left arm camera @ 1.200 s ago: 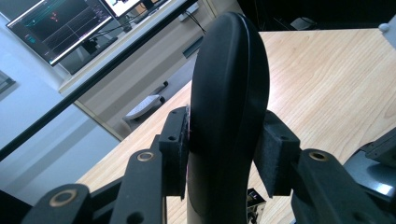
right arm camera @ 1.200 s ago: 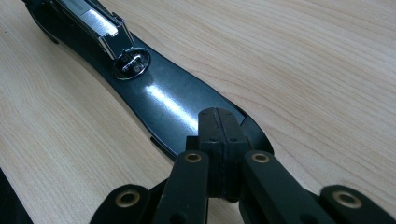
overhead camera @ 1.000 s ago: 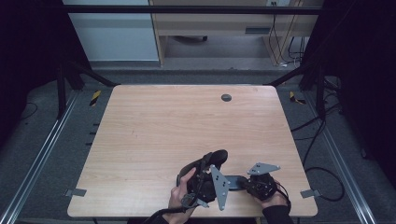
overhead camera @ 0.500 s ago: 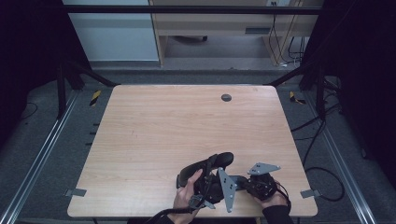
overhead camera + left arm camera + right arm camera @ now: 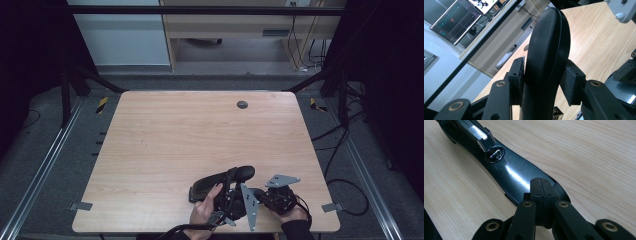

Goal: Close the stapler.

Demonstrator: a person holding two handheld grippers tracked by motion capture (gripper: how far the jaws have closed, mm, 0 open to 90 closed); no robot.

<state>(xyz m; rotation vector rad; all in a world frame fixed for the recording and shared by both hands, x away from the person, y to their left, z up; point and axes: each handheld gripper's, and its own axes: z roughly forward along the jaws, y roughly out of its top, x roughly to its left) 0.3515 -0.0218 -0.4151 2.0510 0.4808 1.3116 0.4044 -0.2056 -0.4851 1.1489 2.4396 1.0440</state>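
A black stapler lies near the table's front edge, a little right of the middle. My left gripper is shut on its rounded upper arm, which stands up between the two pads, one on each side. The right gripper sits just to the right of it, held by a hand. Its jaws are shut, pad against pad, with the tips resting at the end of the glossy black base. Farther along that base is a metal plate.
The wooden table has a small round dark grommet near its far edge. A desk with cables stands beyond the table. Metal rails run along both sides. A monitor shows in the left gripper view.
The left gripper and the stapler have shifted slightly to the right. The right gripper has stayed put.
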